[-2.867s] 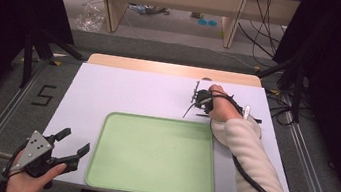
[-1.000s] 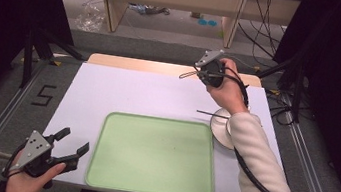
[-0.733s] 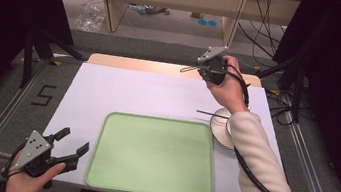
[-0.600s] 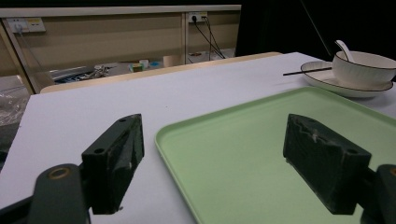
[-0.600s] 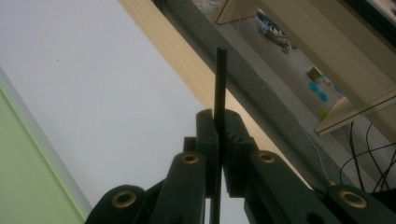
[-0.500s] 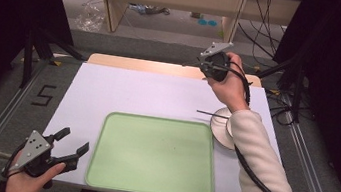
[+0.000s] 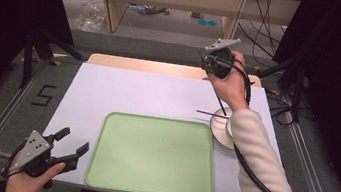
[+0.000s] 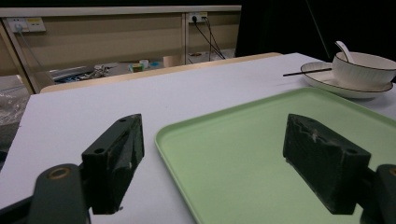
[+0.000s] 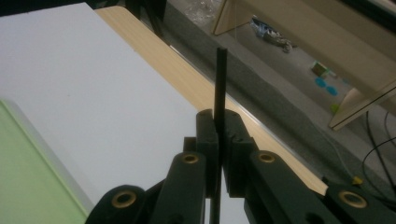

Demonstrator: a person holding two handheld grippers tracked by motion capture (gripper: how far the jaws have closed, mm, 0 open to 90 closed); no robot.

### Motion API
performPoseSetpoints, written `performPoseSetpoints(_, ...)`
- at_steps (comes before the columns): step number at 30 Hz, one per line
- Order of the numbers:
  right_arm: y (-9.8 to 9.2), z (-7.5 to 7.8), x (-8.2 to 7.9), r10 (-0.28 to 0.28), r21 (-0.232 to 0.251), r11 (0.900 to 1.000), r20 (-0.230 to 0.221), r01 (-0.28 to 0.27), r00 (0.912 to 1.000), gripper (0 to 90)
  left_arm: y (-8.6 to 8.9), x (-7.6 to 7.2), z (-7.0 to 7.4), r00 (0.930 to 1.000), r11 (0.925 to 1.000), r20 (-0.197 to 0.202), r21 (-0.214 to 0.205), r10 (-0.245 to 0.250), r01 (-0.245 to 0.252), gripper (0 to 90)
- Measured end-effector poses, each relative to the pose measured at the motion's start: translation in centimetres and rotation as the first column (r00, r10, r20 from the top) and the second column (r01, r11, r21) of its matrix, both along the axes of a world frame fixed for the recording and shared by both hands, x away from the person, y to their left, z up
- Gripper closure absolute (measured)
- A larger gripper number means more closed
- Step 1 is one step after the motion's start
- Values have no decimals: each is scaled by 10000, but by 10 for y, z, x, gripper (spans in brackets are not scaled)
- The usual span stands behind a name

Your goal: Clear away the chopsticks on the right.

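Two tongs were in my hands. Nearest me, at the white table's (image 7: 124, 89) near left corner, my left gripper (image 7: 67, 149) hung with its jaws wide apart and nothing between them, just beside the left rim of the flat pale-green plastic tray (image 7: 152, 154). Beyond the tray's far right corner sat a shallow white plate (image 8: 327, 80) carrying a white ceramic bowl with a dark rim (image 8: 362, 70) and a white spoon (image 8: 344, 50), with one thin black chopstick (image 7: 211, 114) resting across the plate's rim. Farthest off, above the table's far edge, my right gripper (image 9: 218, 128) was clamped on the other thin black chopstick (image 9: 220, 79), lifted clear of the table.
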State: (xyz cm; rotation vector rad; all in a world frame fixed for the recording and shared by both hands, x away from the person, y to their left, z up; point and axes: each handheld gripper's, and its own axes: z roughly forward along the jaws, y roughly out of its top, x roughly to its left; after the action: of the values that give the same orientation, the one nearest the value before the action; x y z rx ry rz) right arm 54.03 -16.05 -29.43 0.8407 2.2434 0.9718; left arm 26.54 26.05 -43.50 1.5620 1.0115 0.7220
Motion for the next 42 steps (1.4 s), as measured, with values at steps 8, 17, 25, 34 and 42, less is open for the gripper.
performPoseSetpoints(8, -3, 2, -1, -615, 763, 9949, -534, 655, 9967, 881, 0, 0, 0, 10000, 10000, 15, -13, 3, -3, 205)
performPoseSetpoints(17, -8, 2, -5, -1586, 1136, 9778, -1470, 1759, 9763, 880, 0, 0, 0, 10000, 10000, 49, 26, 4, -4, 206)
performPoseSetpoints(25, -9, -1, -8, -2562, 1509, 9402, -2775, 3054, 9259, 880, -2, -2, 0, 9998, 9994, -223, -343, -5, -3, 205)
performPoseSetpoints(34, -14, -6, -10, -3108, 1311, 9140, -3819, 3839, 8704, 880, 0, 0, 0, 10000, 10000, 1, -43, 14, -14, 206)
performPoseSetpoints(42, -16, -11, -15, -3446, 1381, 8754, -4939, 4633, 7983, 880, 0, 0, 0, 10000, 10000, 0, -20, 15, -15, 205)
